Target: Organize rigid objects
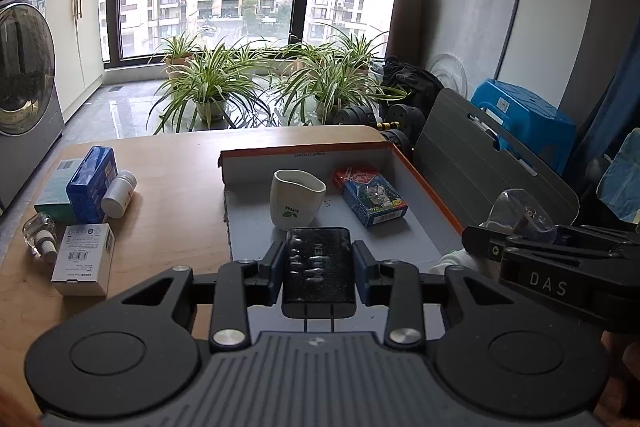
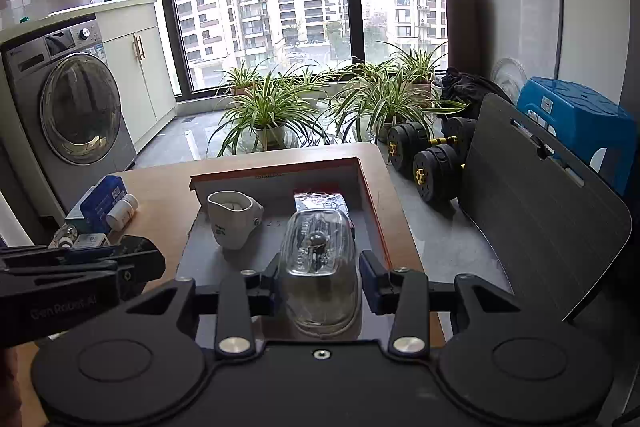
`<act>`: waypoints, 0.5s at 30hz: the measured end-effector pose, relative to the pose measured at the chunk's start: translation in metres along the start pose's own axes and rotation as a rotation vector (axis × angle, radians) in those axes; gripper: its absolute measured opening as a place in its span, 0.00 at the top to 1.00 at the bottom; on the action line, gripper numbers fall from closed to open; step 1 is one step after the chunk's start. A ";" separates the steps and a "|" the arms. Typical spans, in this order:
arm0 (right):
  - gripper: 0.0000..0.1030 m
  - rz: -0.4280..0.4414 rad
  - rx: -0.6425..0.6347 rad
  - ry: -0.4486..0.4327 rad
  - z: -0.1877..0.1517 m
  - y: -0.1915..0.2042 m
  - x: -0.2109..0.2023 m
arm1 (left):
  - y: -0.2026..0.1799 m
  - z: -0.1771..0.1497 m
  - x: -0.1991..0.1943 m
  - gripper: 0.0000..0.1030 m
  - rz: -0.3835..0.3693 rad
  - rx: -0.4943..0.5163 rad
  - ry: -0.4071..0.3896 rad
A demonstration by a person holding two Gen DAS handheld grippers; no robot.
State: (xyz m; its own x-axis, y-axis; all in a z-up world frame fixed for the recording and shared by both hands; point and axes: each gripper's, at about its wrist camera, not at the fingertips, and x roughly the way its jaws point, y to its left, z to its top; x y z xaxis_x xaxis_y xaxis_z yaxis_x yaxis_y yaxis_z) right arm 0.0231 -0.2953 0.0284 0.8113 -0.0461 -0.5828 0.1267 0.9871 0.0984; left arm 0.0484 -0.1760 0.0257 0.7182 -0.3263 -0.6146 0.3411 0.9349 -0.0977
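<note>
We are holding two things at once here, both poised over the near edge of the shallow orange-rimmed cardboard tray [image 1: 424, 183] sitting at the right end of the wooden tabletop [image 1: 180, 163]. Our left gripper [image 1: 319, 275] is clamping a black rectangular plug adapter [image 1: 319, 267] by its flat sides, prongs pointing back toward us, probably so it can go down flat. Our right gripper [image 2: 319, 277] is squeezing a clear domed plastic case [image 2: 318, 267], gripped low across its width, seemingly to keep the slick shell from slipping. Inside the tray we are already seeing a white ceramic cup [image 1: 297, 202] standing upright toward the middle and a blue-and-red card box [image 1: 372, 199] lying flat near the right wall, so the open floor nearest us looks like the drop zone. Waiting along the tabletop's left edge are a blue box [image 1: 91, 183], a white pill bottle [image 1: 119, 194], a white carton [image 1: 83, 259] and a small clear bottle [image 1: 38, 233], clustered together, apparently unsorted.
</note>
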 end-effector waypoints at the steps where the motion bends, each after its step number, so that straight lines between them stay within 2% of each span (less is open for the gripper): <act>1: 0.54 0.001 0.000 0.000 0.000 0.000 0.000 | -0.001 0.000 0.001 0.65 0.000 0.001 0.001; 15: 0.54 -0.001 0.000 0.005 0.003 -0.002 0.005 | -0.005 0.002 0.008 0.65 0.007 -0.014 0.014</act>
State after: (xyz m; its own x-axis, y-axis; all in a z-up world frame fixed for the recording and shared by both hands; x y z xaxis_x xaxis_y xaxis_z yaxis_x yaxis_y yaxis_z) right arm 0.0287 -0.2982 0.0278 0.8083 -0.0458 -0.5869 0.1271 0.9870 0.0980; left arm 0.0538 -0.1840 0.0225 0.7120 -0.3180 -0.6261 0.3279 0.9390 -0.1040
